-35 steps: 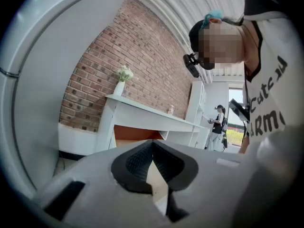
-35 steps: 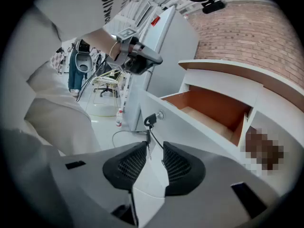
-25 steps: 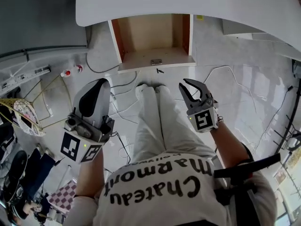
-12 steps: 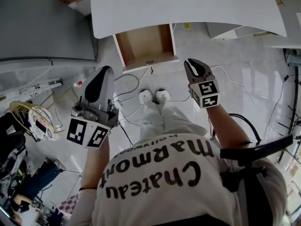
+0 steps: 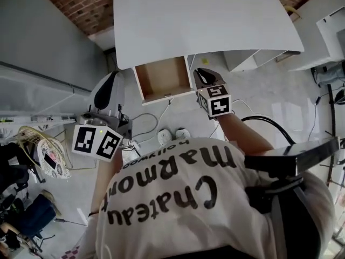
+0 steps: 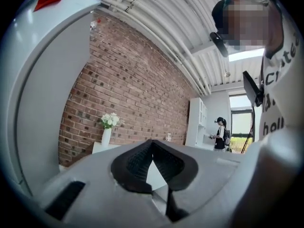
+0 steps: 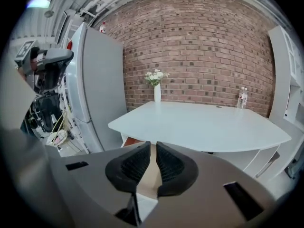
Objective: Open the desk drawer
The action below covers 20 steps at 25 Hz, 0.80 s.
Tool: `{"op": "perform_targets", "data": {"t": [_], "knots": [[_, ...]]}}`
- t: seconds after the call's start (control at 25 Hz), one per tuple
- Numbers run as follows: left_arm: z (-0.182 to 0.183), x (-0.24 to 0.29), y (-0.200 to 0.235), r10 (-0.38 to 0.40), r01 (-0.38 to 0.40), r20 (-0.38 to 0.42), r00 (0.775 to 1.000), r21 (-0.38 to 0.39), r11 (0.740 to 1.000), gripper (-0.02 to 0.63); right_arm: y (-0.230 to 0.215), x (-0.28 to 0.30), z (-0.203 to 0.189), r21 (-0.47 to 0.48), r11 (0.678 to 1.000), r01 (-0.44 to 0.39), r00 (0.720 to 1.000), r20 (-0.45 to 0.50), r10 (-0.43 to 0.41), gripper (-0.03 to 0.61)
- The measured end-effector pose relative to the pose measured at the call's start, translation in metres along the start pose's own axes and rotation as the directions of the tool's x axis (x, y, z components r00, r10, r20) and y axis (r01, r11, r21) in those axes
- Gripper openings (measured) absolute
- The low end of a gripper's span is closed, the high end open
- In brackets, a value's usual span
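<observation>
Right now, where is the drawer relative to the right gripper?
In the head view the drawer sits pulled out under the near edge of the desk, with the right gripper close beside its right wall.

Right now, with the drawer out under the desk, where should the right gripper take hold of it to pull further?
Probably the front panel of the drawer: pinch its top edge mid-width, coming down from above on the person's side. The drawer is open-topped, so that edge is exposed. The right gripper sits by its right front corner, jaws barely apart; widen them first.
</observation>
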State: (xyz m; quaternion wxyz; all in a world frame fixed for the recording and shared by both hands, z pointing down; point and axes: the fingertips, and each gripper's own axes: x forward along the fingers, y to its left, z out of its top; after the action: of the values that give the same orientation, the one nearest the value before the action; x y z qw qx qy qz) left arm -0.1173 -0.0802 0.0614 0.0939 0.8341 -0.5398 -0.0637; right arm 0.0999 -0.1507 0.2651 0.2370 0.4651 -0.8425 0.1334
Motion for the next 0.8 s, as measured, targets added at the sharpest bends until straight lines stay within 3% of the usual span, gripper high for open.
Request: {"op": "perform_targets", "data": {"t": [0.36,0.6,0.8], "knots": [[0.056,0.008,0.020,0.060,-0.055,0.119,0.991,-0.053,0.997,0.015,0.027,-0.014,0.120,0.035,0.994,-0.106,0.977,0.189,0.097,0.043],[0.087,0.012,0.018,0.023,-0.016,0.167,0.986,-0.047,0.999,0.015,0.041,-0.048,0.195,0.102,0.974,-0.203,0.933,0.323,0.160,0.043],[0.092,0.014,0.005,-0.002,0.005,0.129,0.992,-0.026,1.000,0.015,0.048,-0.086,0.227,0.155,0.949,-0.273,0.892,0.410,0.190,0.041]]}}
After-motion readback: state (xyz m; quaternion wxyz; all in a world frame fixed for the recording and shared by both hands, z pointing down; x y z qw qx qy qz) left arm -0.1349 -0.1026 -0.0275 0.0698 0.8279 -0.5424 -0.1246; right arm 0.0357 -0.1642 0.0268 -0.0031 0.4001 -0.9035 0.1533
